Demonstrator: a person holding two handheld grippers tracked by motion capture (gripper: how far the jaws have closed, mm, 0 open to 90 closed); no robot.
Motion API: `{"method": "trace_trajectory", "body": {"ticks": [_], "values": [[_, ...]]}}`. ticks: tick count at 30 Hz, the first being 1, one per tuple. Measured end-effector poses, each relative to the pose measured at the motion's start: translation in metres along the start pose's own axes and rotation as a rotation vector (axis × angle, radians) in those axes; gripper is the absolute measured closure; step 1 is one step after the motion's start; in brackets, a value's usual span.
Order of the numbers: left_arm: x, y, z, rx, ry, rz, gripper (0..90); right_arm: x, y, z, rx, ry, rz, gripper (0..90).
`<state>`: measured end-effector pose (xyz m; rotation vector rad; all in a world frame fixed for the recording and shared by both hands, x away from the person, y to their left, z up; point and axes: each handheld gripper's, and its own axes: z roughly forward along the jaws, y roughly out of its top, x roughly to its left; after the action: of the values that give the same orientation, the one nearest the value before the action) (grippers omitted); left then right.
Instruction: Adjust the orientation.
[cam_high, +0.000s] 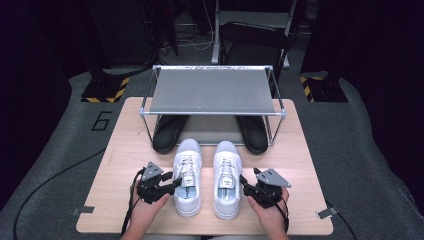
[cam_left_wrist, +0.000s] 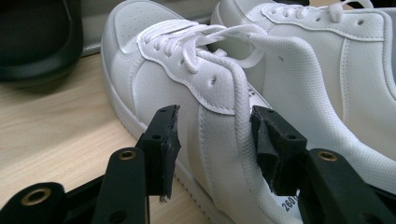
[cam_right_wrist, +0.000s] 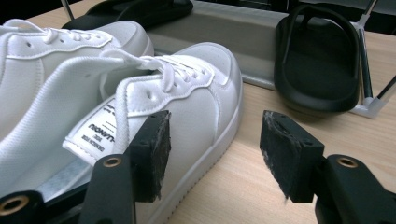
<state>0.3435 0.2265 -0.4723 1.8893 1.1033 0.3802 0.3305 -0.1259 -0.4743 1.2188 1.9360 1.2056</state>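
Note:
Two white lace-up sneakers stand side by side at the table's middle, toes toward the rack: the left sneaker (cam_high: 187, 175) (cam_left_wrist: 154, 79) and the right sneaker (cam_high: 227, 177) (cam_right_wrist: 205, 98). My left gripper (cam_high: 175, 182) (cam_left_wrist: 215, 144) is open and straddles the left sneaker's outer side wall near the collar, one jaw outside and one inside the opening. On the other side, my right gripper (cam_high: 244, 182) (cam_right_wrist: 215, 154) is open too, one jaw by the right sneaker's opening and tongue label, the other over bare table outside the shoe.
A metal-framed shoe rack with a grey upper shelf (cam_high: 212, 90) stands at the far side of the wooden table (cam_high: 125, 165). A pair of black slides (cam_high: 170, 132) (cam_high: 252, 132) (cam_right_wrist: 317, 70) sits on its lower level, just beyond the sneakers' toes.

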Motion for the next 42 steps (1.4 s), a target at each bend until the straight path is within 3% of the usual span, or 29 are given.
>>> {"method": "trace_trajectory", "body": {"ticks": [9,19,25,27,28,29,33,36,39,42], "values": [[-0.004,0.001,0.008,0.013,0.033,0.008,56.6,-0.003,-0.006,0.002,0.001,-0.003,0.029,41.1],[-0.002,0.003,0.009,0.028,0.025,0.003,59.4,-0.005,-0.010,0.002,-0.002,-0.009,0.037,39.7],[-0.001,0.005,0.006,0.045,0.024,0.022,64.6,-0.007,-0.011,0.002,0.000,-0.005,0.045,39.7],[-0.001,0.006,0.004,0.045,0.044,0.030,66.9,-0.008,-0.011,0.002,0.000,-0.006,0.047,39.7],[-0.002,0.006,0.003,0.046,0.076,0.038,70.1,-0.007,-0.011,0.002,-0.001,-0.009,0.049,39.7],[0.000,0.006,0.001,0.050,0.100,0.047,72.9,-0.007,-0.012,0.002,-0.010,-0.019,0.050,39.7],[0.010,0.007,-0.004,0.051,0.108,0.027,77.3,-0.007,-0.012,0.001,-0.006,-0.018,0.050,39.6],[0.016,0.007,-0.007,0.053,0.124,0.053,80.1,-0.008,-0.013,0.002,-0.009,-0.019,0.056,39.6],[0.023,0.007,-0.010,0.055,0.118,0.058,80.4,-0.009,-0.013,0.002,-0.007,-0.020,0.056,39.5],[0.027,0.007,-0.010,0.055,0.083,0.053,78.7,-0.009,-0.014,0.002,-0.003,-0.020,0.056,39.4]]}}
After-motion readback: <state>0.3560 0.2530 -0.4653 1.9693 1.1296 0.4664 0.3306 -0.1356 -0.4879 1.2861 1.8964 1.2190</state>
